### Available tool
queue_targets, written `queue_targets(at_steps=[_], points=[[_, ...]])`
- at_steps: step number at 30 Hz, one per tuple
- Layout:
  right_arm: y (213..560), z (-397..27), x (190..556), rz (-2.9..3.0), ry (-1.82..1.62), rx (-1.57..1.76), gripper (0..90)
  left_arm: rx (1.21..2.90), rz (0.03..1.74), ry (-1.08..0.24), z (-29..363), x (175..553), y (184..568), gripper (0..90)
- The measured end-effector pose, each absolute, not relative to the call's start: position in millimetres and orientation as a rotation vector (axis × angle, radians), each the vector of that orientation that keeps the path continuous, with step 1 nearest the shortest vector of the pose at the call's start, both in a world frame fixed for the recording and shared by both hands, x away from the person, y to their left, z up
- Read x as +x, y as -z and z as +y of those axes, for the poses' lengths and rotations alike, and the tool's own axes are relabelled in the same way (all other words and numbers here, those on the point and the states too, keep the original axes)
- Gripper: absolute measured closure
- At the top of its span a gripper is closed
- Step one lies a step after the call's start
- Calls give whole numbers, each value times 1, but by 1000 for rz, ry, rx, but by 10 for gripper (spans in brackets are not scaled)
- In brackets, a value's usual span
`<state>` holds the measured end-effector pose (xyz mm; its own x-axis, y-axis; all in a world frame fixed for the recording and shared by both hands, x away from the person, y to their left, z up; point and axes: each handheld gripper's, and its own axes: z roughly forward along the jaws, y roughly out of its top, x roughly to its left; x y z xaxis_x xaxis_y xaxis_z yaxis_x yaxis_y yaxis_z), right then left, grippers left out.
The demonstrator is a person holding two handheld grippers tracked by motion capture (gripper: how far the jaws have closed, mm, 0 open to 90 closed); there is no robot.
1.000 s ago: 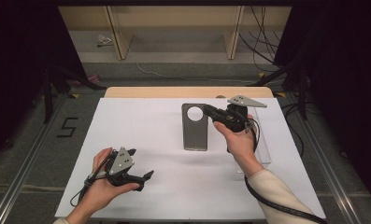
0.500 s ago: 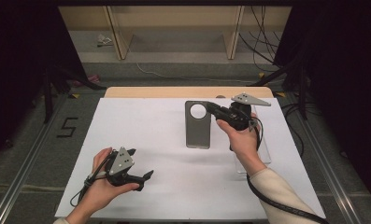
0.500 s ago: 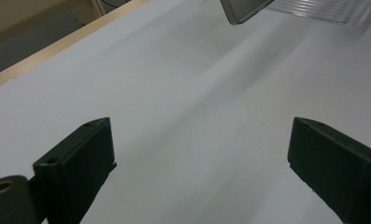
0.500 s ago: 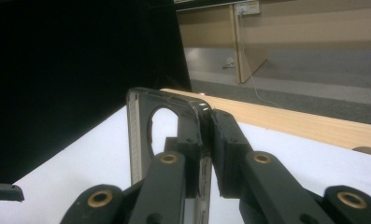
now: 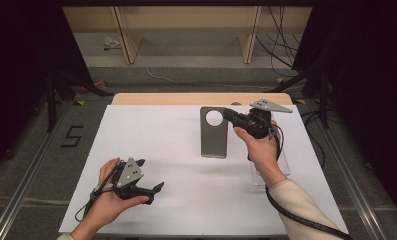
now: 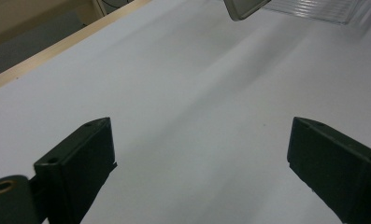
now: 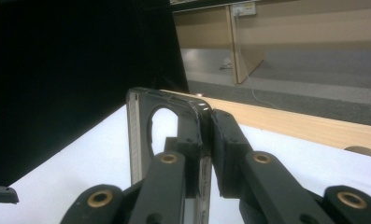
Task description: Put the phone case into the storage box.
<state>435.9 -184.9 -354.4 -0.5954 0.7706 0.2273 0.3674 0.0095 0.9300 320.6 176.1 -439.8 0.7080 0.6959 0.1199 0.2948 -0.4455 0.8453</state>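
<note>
Right gripper (image 5: 229,116) is clamped on the top edge of the grey phone case (image 5: 214,134), holding it upright. Left gripper (image 5: 151,176) sits wide open, nothing between its jaws.

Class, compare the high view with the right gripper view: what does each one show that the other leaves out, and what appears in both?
High view alone: the left gripper resting low on the white table in the person's left hand, jaws apart, and a clear ribbed tray beside the right forearm.

Right gripper view alone: the right gripper up close, its jaws pressed on the edge of the grey phone case.

Both: the phone case with its round cut-out, the table and the wooden shelving behind.
</note>
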Motion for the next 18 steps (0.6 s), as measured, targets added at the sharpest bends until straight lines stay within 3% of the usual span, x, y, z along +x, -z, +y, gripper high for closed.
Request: queue_targets(at_steps=[18], points=[[350,-193,437,1920,-1605,1179,826,2042,752,-580,176,321,440,70]])
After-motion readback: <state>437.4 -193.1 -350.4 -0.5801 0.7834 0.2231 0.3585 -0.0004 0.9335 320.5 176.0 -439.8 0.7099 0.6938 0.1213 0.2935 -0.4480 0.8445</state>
